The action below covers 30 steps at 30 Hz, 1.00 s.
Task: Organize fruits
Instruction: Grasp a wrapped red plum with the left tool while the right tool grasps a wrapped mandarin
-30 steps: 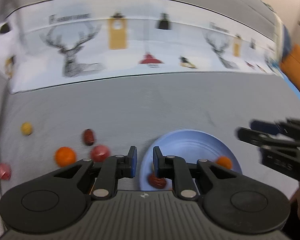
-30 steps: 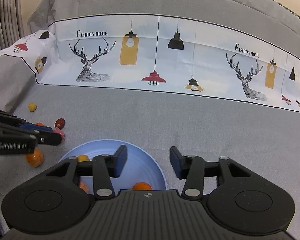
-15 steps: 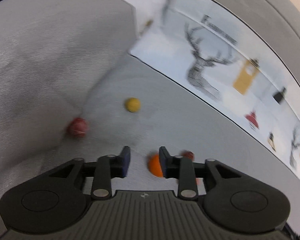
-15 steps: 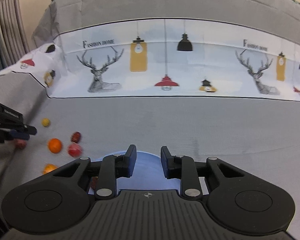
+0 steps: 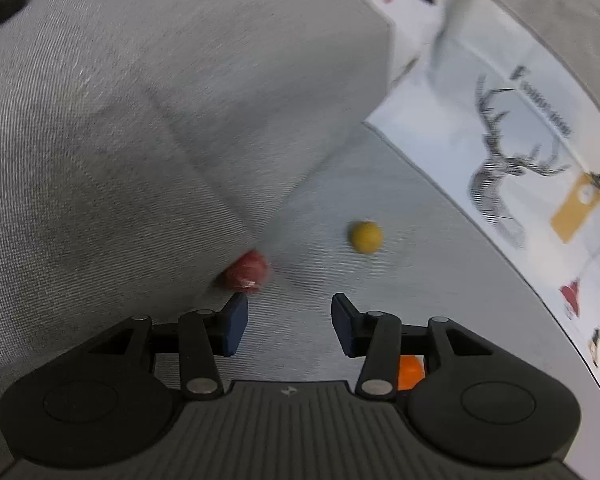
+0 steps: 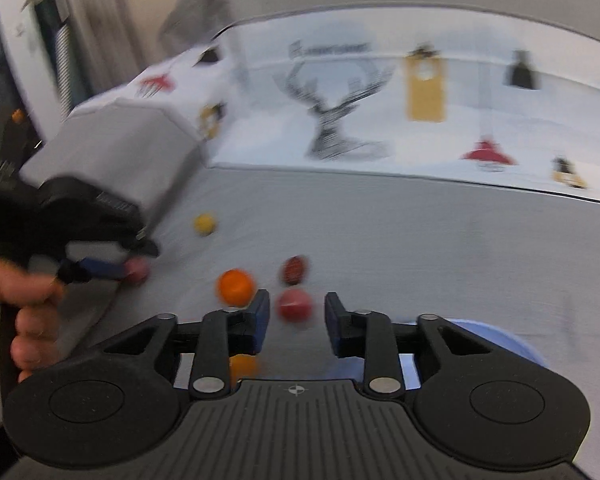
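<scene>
Fruits lie scattered on the grey sofa seat (image 6: 420,240), and we see them from both wrist cameras. Through the left camera, our left gripper (image 5: 286,322) has its jaws spread apart with nothing between them. A red fruit (image 5: 249,271) sits at about 11 o'clock from the left fingertip, tucked against the base of the grey armrest cushion (image 5: 160,120). A small yellow fruit (image 5: 365,237) lies farther out at 1 o'clock, well apart from the red one. Part of an orange fruit (image 5: 410,372) shows behind the right finger at 4 o'clock.

Through the right camera, our right gripper (image 6: 294,320) is also released, jaws apart and holding nothing. A second red fruit (image 6: 295,307) lies on the seat just beyond the gap between its fingers. An orange fruit (image 6: 236,286) sits at 10 o'clock of it, just beside the left finger, and a dark red fruit (image 6: 295,270) is at 12 o'clock, near. Another orange piece (image 6: 243,365) shows under the left finger. The rim of a blue plate (image 6: 512,344) peeks out at 4 o'clock. The picture is blurred. At 9 o'clock our hand (image 6: 24,304) holds the left gripper, its tips close to the red fruit by the armrest; we cannot tell whether they touch.
</scene>
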Motion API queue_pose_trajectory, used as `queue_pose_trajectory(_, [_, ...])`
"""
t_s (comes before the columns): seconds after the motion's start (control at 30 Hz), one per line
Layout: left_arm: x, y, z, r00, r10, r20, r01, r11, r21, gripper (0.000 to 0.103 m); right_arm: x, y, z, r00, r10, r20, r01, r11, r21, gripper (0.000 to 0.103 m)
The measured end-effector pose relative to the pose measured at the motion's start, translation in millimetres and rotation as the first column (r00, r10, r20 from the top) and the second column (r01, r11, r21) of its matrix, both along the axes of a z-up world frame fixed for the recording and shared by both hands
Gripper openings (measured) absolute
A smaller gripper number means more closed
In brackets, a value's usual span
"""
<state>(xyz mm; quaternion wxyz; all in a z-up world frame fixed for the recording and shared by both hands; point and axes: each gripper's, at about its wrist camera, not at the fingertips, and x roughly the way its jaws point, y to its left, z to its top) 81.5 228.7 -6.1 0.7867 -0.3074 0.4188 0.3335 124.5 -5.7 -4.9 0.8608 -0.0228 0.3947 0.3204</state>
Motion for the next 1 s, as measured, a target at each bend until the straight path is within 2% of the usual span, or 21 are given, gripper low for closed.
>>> queue_pose_trajectory(0.03, [0.3, 3.5, -2.7, 1.000, 0.015, -0.015, -0.015, 1.000, -0.005, 0.053, -0.2, 8.9, -3.6, 1.000, 0.029, -0.011, -0.029, 1.000, -0.005, 0.050])
queue_pose_trajectory(0.13, [2.0, 10.0, -4.7, 0.998, 0.047, -0.039, -0.047, 0.999, 0.007, 0.059, -2.1, 28.7, -12.4, 0.993, 0.110, -0.044, -0.112, 0.993, -0.029, 0.058])
queue_pose_trajectory(0.47, [20.3, 15.4, -15.1, 0.992, 0.070, -0.100, -0.066, 0.997, 0.040, 0.061, -10.2, 50.8, -32.6, 0.972, 0.205, -0.119, -0.220, 0.965, -0.139, 0.060])
queue_pose_trajectory(0.57, [22.4, 15.9, -19.8, 0.990, 0.082, -0.113, -0.078, 0.996, 0.045, 0.057, -14.4, 55.8, -40.1, 0.965, 0.227, -0.133, -0.249, 0.952, -0.180, 0.060])
queue_pose_trajectory(0.63, [22.8, 15.3, -20.5, 0.988, 0.092, -0.125, -0.085, 0.995, 0.060, 0.047, -17.4, 57.5, -43.8, 0.960, 0.241, -0.140, -0.266, 0.943, -0.200, 0.057])
queue_pose_trajectory(0.67, [21.9, 15.4, -20.1, 0.988, 0.095, -0.125, -0.087, 0.994, 0.065, 0.034, -17.9, 57.7, -45.0, 0.960, 0.242, -0.141, -0.268, 0.941, -0.207, 0.053])
queue_pose_trajectory(0.7, [20.1, 15.5, -19.1, 0.989, 0.093, -0.119, -0.086, 0.994, 0.061, 0.032, -19.0, 57.4, -45.0, 0.962, 0.240, -0.133, -0.265, 0.940, -0.215, 0.045])
queue_pose_trajectory(0.73, [17.7, 14.5, -17.2, 0.990, 0.089, -0.108, -0.083, 0.995, 0.057, 0.032, -19.8, 56.6, -44.1, 0.963, 0.240, -0.124, -0.262, 0.939, -0.221, 0.038])
queue_pose_trajectory(0.9, [9.2, 2.8, -5.7, 0.997, 0.038, -0.072, -0.034, 0.998, 0.059, 0.031, -21.1, 47.9, -32.9, 0.970, 0.219, -0.103, -0.234, 0.957, -0.168, 0.038])
queue_pose_trajectory(1.0, [9.8, -11.0, -4.6, 0.997, -0.034, -0.076, 0.038, 0.998, 0.048, 0.031, -19.3, 44.3, -31.0, 0.975, 0.197, -0.098, -0.211, 0.965, -0.158, 0.038])
